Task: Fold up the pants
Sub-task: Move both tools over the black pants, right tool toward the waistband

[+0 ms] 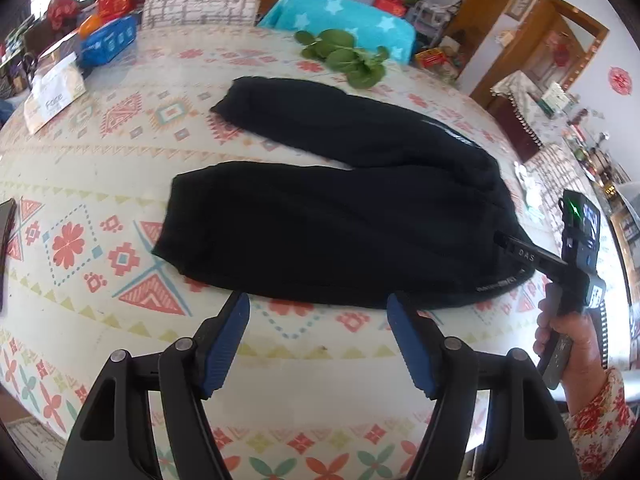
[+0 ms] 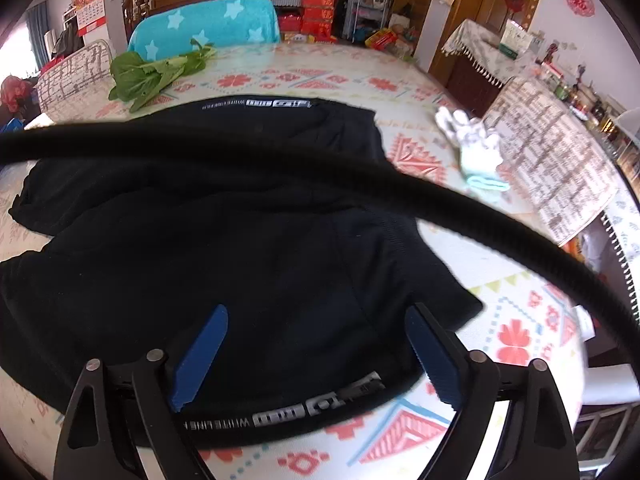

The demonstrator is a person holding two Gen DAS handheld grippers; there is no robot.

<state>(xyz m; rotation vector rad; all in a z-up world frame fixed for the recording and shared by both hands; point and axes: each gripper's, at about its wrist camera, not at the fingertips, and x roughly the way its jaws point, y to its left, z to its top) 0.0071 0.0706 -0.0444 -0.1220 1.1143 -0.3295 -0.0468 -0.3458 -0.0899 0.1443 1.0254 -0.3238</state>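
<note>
Black pants (image 1: 340,220) lie flat on the patterned tablecloth (image 1: 100,184), legs spread toward the left and the waist at the right. My left gripper (image 1: 317,296) is open, its blue pads just short of the near leg's edge with nothing between them. In the right wrist view the pants (image 2: 240,240) fill the middle, and the lettered waistband (image 2: 320,410) lies nearest. My right gripper (image 2: 318,308) hovers wide open over the waist area, its pads not pressing the cloth. A hand (image 1: 568,344) holds that tool at the waist end.
Leafy greens (image 1: 344,60) lie beyond the far leg. A blue box (image 1: 108,42) and a paper pack (image 1: 56,92) sit at the far left. A white glove (image 2: 476,148) lies right of the waist. A black cable (image 2: 320,168) arcs across the right wrist view.
</note>
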